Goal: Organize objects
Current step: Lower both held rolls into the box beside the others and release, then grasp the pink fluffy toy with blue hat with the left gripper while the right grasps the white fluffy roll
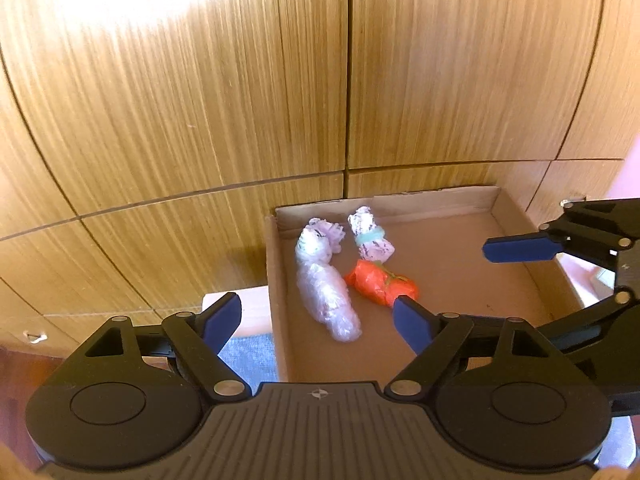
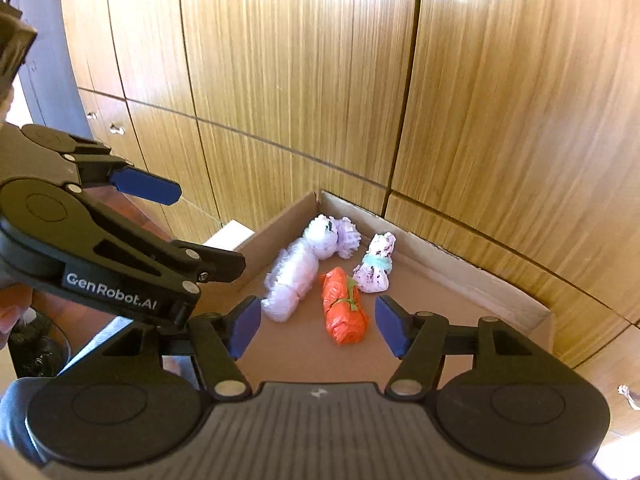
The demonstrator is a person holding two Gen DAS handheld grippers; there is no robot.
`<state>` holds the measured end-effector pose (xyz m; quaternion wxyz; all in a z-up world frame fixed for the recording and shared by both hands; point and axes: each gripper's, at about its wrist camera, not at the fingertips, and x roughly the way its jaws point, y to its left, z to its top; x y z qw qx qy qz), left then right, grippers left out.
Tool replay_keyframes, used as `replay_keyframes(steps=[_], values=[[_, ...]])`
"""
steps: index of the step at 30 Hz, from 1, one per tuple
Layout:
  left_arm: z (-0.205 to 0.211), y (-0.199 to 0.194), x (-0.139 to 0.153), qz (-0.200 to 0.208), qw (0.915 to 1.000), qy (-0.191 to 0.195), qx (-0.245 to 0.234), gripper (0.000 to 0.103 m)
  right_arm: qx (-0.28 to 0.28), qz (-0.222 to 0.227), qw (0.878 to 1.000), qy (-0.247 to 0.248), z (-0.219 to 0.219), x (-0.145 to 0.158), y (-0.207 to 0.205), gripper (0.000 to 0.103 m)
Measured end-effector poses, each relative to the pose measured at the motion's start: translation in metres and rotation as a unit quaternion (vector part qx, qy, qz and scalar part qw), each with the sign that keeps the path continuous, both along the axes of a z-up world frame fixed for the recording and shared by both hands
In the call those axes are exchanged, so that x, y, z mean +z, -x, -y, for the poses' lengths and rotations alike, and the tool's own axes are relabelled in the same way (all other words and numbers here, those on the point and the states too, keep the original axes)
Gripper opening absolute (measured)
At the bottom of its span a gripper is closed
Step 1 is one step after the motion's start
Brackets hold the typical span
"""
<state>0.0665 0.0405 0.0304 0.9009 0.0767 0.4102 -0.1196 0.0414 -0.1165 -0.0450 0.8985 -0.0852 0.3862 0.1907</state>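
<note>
An orange bundle [image 2: 345,307], a pale lilac bundle [image 2: 294,276] and a seemingly purple-speckled white bundle [image 2: 376,264] in a brown cardboard box [image 2: 472,276].

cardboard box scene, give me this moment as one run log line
left gripper: open, empty | right gripper: open, empty | cardboard box: orange bundle, clear plastic bundle, small banded bundle inside

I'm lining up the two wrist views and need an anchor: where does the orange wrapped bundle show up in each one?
Left wrist view: the orange bundle lies in the cardboard box, centre-right, below the small banded bundle.
Right wrist view: the orange bundle lies near centre, lengthwise, between the blue fingertips.
Shared landmark: the small banded bundle, touching or nearly touching its far end in both.
</note>
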Motion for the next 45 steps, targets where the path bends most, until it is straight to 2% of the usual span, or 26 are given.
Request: replay_keyframes(steps=[9,15,18,20,24,29,34,43,45], values=[[-0.03,0.044,0.015,0.007,0.9994,0.033,0.007,0.09,-0.023,0.019,1.0,-0.007,0.024,0.026,0.061,0.072],[-0.044,0.092,0.004,0.027,0.9987,0.041,0.011,0.095,-0.038,0.039,0.998,-0.017,0.047,0.033,0.129,0.085],[-0.051,0.118,-0.012,0.049,0.998,0.039,0.002,0.097,-0.052,0.048,0.997,-0.026,0.058,0.021,0.167,0.089],[-0.056,0.135,-0.027,0.069,0.9965,0.047,-0.011,0.102,-0.064,0.049,0.996,-0.03,0.064,0.006,0.19,0.092],[-0.062,0.154,-0.066,0.054,0.9957,0.056,-0.049,0.102,-0.083,0.041,0.995,-0.027,0.068,-0.03,0.219,0.092],[-0.065,0.169,-0.1,0.052,0.9962,0.02,-0.067,0.102,-0.092,0.04,0.994,-0.034,0.069,-0.063,0.233,0.092],[-0.063,0.168,-0.112,0.072,0.9942,-0.005,-0.08,0.102,-0.097,0.05,0.993,-0.036,0.069,-0.077,0.233,0.092],[-0.044,0.158,-0.126,0.068,0.9895,-0.01,-0.127,0.1,-0.096,0.04,0.994,-0.029,0.071,-0.096,0.218,0.092],[-0.041,0.156,-0.127,0.067,0.9884,-0.01,-0.136,0.1,-0.094,0.038,0.995,-0.026,0.071,-0.1,0.216,0.089]])
